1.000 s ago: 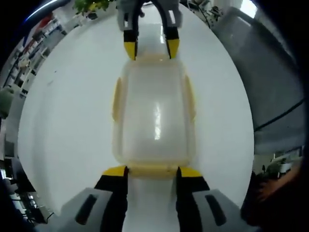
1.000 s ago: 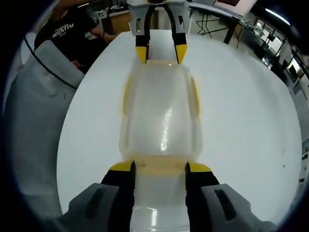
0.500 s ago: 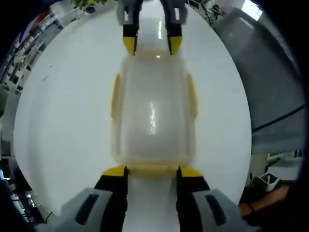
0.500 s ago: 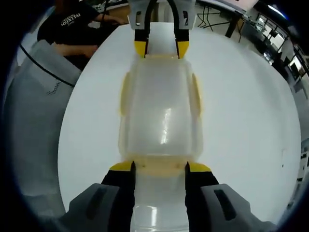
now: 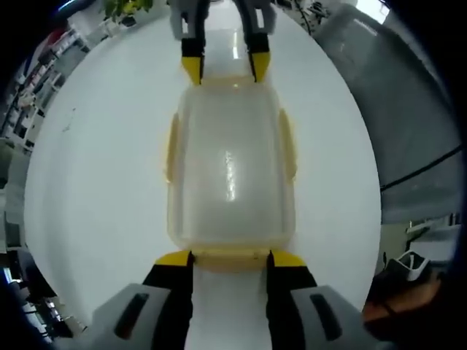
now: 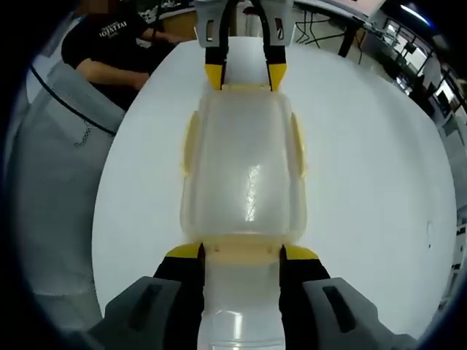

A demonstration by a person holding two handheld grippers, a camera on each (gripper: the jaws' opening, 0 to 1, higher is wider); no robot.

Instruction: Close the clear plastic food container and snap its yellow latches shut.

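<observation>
The container (image 5: 230,162) has milky walls, so whatever might be inside cannot be made out. In the left gripper view the right gripper (image 5: 224,70) is cut off above its jaws by the picture's top. In the right gripper view the left gripper (image 6: 245,76) is cropped the same way. The seated person (image 6: 115,45) is cut at the shoulders; the shirt's lettering is too small to read. Background shelves look blurred, possibly holding bins.

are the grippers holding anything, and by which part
Nothing is clamped. Each gripper, left and right, has open jaws straddling an end latch of the container.
</observation>
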